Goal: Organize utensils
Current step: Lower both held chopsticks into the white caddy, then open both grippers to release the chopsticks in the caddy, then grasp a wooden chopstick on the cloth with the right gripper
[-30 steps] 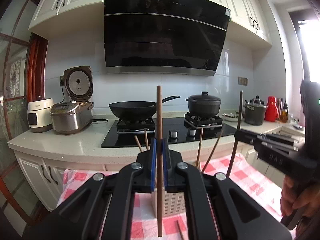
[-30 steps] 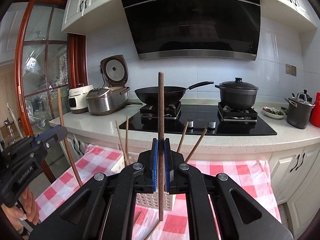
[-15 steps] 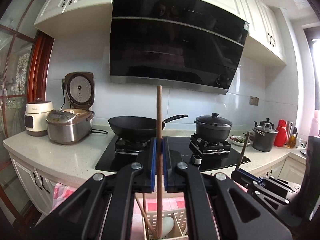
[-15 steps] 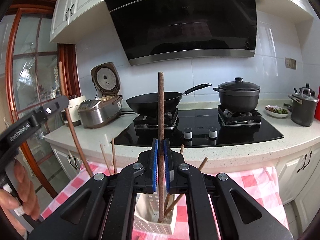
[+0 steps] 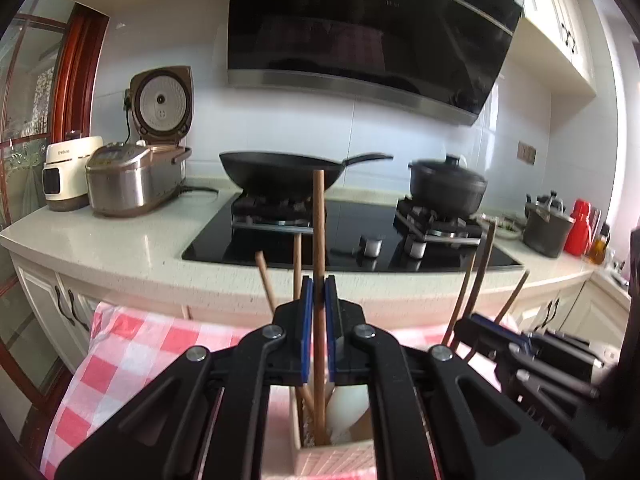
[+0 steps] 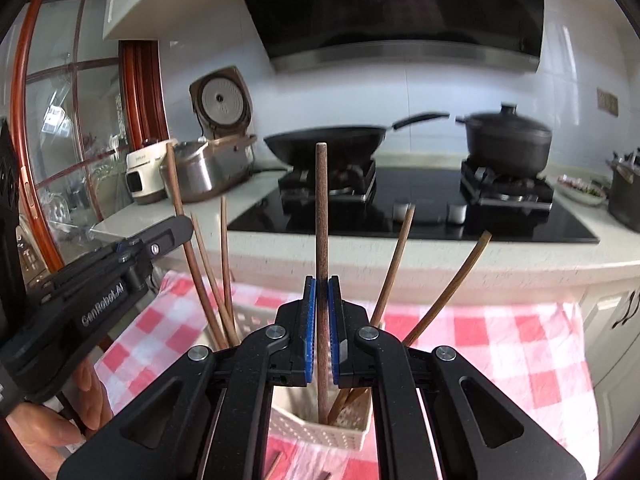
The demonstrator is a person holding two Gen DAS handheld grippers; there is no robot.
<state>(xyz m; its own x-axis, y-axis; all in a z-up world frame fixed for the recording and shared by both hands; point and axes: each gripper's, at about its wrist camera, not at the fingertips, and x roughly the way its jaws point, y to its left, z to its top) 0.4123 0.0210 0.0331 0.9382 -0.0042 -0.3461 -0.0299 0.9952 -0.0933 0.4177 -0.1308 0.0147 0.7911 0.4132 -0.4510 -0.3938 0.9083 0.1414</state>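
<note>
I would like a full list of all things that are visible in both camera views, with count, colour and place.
held chopstick: two, brown, one upright in each gripper, lower ends in the holder
loose chopsticks: several, brown, leaning in the holder
utensil holder: one, cream, perforated, on the cloth
checked cloth: one, red and white, under the holder
wok: one, black, left burner
lidded pot: one, black, right burner
hob: one, black, in the counter
rice cooker: one, silver-brown, lid open, counter left
white appliance: one, beside the rice cooker
range hood: one, black, above the hob
left gripper: black, blue fingers shut on a chopstick
right gripper: same, shut on a chopstick
hand: one, holding the left gripper
</note>
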